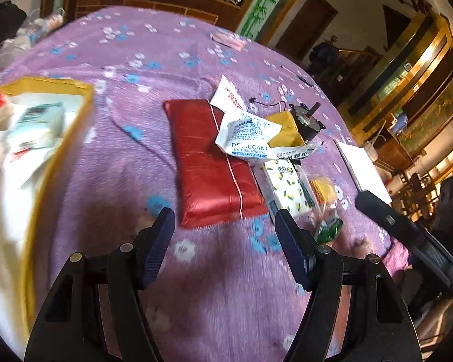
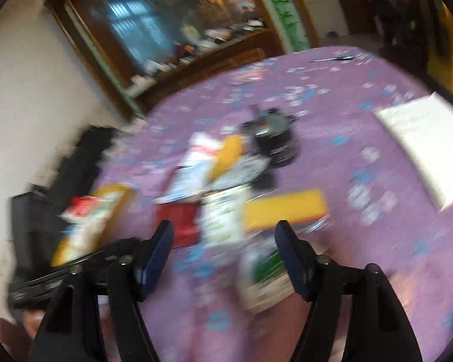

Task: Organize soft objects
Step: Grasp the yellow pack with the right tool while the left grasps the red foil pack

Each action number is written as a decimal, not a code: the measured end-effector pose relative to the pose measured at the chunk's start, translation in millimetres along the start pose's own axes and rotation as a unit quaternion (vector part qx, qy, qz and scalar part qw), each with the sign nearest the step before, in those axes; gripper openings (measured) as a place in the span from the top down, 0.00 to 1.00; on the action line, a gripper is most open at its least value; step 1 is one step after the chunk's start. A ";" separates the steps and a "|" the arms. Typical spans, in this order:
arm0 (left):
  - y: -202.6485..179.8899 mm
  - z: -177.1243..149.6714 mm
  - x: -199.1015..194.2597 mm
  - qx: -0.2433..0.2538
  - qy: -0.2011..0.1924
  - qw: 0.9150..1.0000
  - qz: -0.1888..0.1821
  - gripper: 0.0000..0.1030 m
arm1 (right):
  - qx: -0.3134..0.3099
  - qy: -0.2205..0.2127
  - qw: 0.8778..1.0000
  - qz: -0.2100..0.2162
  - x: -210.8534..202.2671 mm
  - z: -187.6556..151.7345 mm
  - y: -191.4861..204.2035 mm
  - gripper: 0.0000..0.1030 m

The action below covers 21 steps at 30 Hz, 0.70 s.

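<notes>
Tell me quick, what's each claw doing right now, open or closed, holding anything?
Left claw: open, holding nothing, above the purple cloth.
Right claw: open, holding nothing; the view is blurred.

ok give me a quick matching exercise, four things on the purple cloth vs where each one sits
Things:
1. red pouch
2. desiccant packet
3. black motor
4. yellow-rimmed box

Places:
A. far left of the cloth
B. behind the pile, farthest from the camera
C. ahead of the left hand-held gripper
D. lying over the pouch's right edge

Pairs: 1-C, 2-D, 3-B, 4-A
</notes>
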<state>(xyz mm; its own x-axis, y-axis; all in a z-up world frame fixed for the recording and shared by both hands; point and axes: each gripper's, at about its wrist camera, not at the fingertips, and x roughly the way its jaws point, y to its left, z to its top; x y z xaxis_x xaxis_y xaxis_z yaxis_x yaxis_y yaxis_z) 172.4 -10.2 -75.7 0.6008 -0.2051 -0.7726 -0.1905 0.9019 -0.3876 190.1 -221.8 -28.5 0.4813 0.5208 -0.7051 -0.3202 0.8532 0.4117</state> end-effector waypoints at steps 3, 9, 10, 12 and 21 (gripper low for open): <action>4.8 9.5 13.0 -0.015 0.007 1.000 0.000 0.33 | -0.005 0.020 0.999 -0.044 21.1 21.8 -15.6 0.32; 9.4 22.0 31.7 -0.032 0.019 0.999 -0.002 0.33 | 0.039 0.038 0.997 -0.059 53.6 31.7 -50.0 0.32; 9.8 21.7 34.5 -0.033 0.023 0.999 -0.002 0.33 | 0.044 0.045 0.997 -0.048 55.2 29.5 -52.7 0.32; 9.9 21.1 38.7 -0.035 0.032 0.999 0.000 0.33 | 0.047 0.059 0.997 -0.007 60.0 23.2 -51.2 0.31; 0.0 21.8 44.8 -0.025 0.032 0.999 0.029 0.30 | -0.007 0.075 0.993 0.085 57.6 6.7 -19.3 0.32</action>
<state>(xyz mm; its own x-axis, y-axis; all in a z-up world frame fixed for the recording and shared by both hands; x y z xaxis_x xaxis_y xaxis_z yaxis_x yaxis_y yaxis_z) 216.2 -11.1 -99.3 0.5376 -0.1774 -0.8244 -0.2634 0.8934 -0.3640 229.5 -208.1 -73.1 0.2918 0.6470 -0.7045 -0.3994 0.7517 0.5249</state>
